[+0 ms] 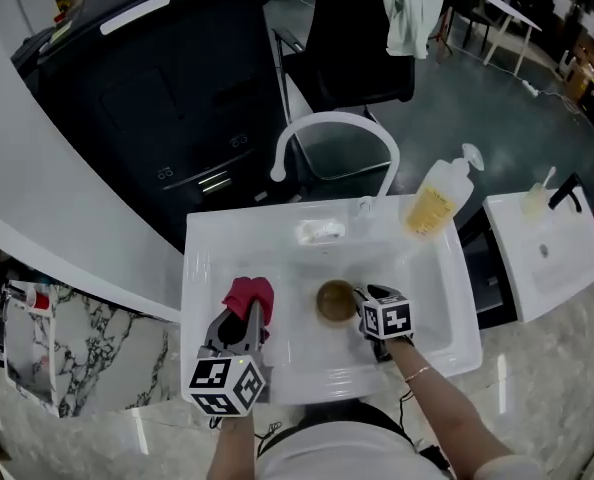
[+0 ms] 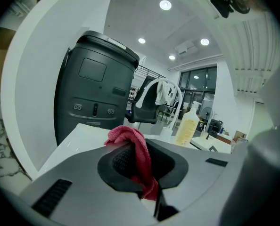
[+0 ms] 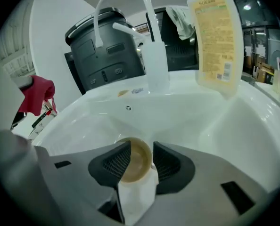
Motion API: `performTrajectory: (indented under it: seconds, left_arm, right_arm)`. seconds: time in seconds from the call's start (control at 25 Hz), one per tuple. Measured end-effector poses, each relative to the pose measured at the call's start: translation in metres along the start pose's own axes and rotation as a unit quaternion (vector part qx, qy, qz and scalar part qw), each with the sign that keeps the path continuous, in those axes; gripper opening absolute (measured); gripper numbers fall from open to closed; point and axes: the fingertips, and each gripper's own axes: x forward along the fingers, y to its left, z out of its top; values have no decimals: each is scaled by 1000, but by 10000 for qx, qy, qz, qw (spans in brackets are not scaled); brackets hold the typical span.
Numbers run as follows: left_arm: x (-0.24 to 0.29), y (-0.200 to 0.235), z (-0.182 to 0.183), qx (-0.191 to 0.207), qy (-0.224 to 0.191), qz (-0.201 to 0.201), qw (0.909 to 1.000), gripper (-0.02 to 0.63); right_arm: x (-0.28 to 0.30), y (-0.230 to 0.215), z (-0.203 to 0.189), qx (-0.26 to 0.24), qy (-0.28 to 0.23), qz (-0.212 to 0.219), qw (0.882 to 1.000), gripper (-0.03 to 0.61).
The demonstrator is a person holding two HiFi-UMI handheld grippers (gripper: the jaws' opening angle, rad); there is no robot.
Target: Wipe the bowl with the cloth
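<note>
A small brown bowl (image 1: pixel 335 301) hangs low inside the white sink (image 1: pixel 202 268). My right gripper (image 1: pixel 363 310) is shut on it. In the right gripper view the bowl (image 3: pixel 136 160) sits tilted between the two pads, its hollow facing the camera, with the gripper (image 3: pixel 139 147) closed around it. To the left, a red cloth (image 1: pixel 249 294) is bunched in my left gripper (image 1: pixel 252 313), which is shut on it above the basin's left half. The left gripper view shows the cloth (image 2: pixel 133 145) pinched in the gripper (image 2: pixel 142 161). Cloth and bowl are apart.
A curved white faucet (image 1: pixel 332 123) rises behind the basin, and a yellow soap bottle (image 1: pixel 439 200) stands at its back right corner. A small wrapped item (image 1: pixel 320 231) lies on the rear ledge. A black bin (image 1: pixel 157 88) and a chair (image 1: pixel 362 38) stand behind; a second sink (image 1: pixel 547 253) is at the right.
</note>
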Motion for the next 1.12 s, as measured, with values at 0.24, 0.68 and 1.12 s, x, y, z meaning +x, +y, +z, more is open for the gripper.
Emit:
performTrajectory:
  seconds: [0.24, 0.68, 1.12]
  left_arm:
    - [27, -2, -1, -53, 140, 140, 9998, 44]
    - [57, 0, -15, -105, 439, 425, 9981, 44]
    - [62, 9, -25, -216, 544, 703, 9958, 44]
  right_arm:
    - [35, -20, -19, 5, 541, -34, 9985, 158]
    - [78, -25, -49, 288, 1177, 447, 9916, 150]
    - [93, -23, -58, 351, 1405, 530, 9880, 35]
